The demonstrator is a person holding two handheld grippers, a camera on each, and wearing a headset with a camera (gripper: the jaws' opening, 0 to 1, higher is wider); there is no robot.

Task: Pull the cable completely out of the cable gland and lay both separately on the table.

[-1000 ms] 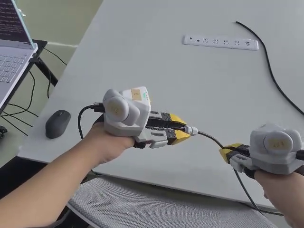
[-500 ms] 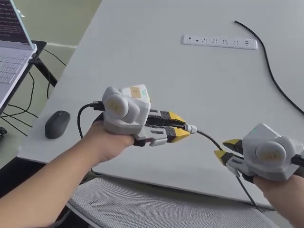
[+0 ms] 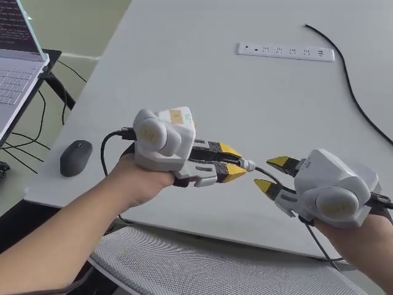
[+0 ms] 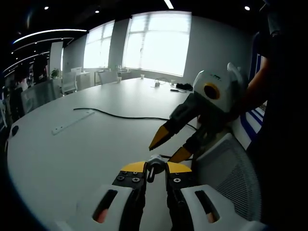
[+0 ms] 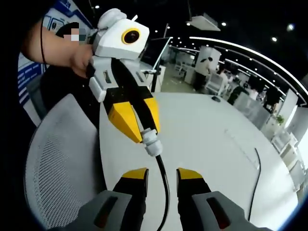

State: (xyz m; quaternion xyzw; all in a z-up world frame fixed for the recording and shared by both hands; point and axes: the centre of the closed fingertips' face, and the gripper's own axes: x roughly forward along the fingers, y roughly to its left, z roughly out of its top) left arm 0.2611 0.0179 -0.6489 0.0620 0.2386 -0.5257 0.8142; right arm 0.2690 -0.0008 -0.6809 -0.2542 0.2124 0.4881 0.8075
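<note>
Nearest, the right claw (image 3: 265, 173) stands open, its jaws on either side of the black cable (image 5: 165, 185) and apart from it; just beyond, the left claw (image 3: 238, 164) is clamped on the white cable gland (image 3: 247, 165), the cable running out of it, both held above the bench (image 3: 184, 92) edge; farther off lie a mouse (image 3: 75, 158) and a power strip (image 3: 286, 53).

The cable gland (image 3: 247, 165) is a small pale grey fitting, pinched at the tips of the left gripper (image 3: 238, 166) and held level in the air above the near edge of the table (image 3: 184, 74). The cable (image 5: 166, 185), thin and black, is seated in the gland, not pulled out. It leaves the gland's right end, passes between the parted jaws of the right gripper (image 3: 264, 172), and drops below the table's near edge
</note>
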